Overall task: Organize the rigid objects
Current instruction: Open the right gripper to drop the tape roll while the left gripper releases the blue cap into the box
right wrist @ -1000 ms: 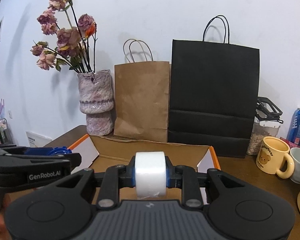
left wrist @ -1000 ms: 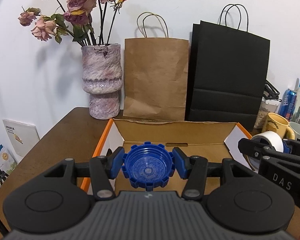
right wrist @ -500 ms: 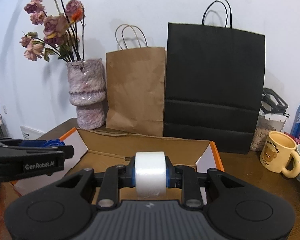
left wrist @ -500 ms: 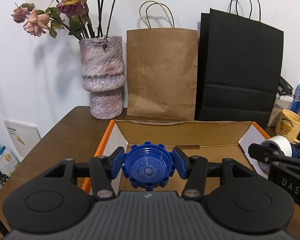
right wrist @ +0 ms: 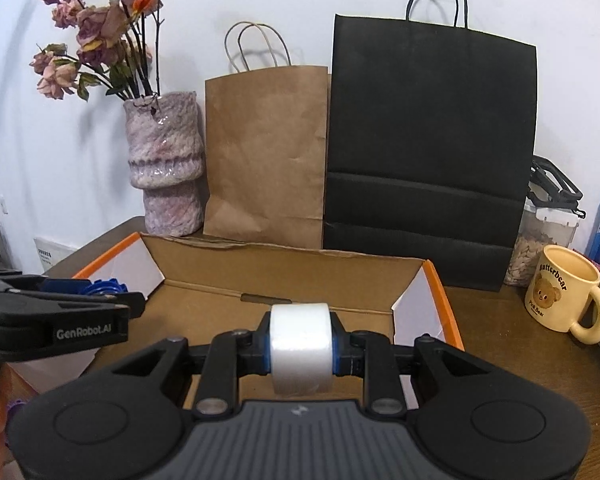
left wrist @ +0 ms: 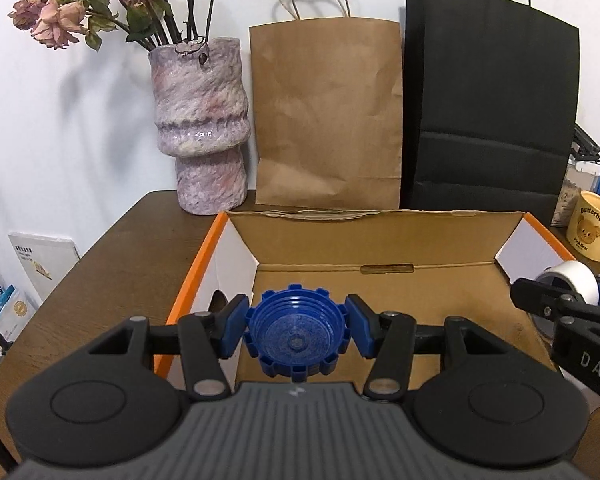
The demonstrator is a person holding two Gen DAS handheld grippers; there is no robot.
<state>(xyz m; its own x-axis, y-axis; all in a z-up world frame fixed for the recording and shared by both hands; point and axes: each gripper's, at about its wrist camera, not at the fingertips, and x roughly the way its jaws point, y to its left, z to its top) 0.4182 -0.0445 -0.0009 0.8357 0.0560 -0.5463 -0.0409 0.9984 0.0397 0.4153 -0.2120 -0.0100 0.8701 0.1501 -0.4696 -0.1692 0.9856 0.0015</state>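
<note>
My left gripper [left wrist: 296, 332] is shut on a blue notched plastic cap [left wrist: 296, 336] and holds it over the near left part of an open cardboard box [left wrist: 380, 232] with orange edges. My right gripper [right wrist: 301, 350] is shut on a white tape roll [right wrist: 301, 354] and holds it over the box's near right part [right wrist: 300, 256]. In the left wrist view the tape roll [left wrist: 572, 284] shows at the right edge. In the right wrist view the blue cap [right wrist: 100, 290] shows at the left, behind the left gripper's black finger.
Behind the box stand a mottled purple vase [left wrist: 200, 128] of dried roses, a brown paper bag [left wrist: 328, 116] and a black paper bag [left wrist: 488, 112]. A yellow bear mug [right wrist: 564, 296], a jar and a blue can stand at the right. A brown table [left wrist: 140, 248] carries all.
Both grippers have moved forward and lower toward the box, still holding the cap and the tape roll. The box looks larger and closer.
</note>
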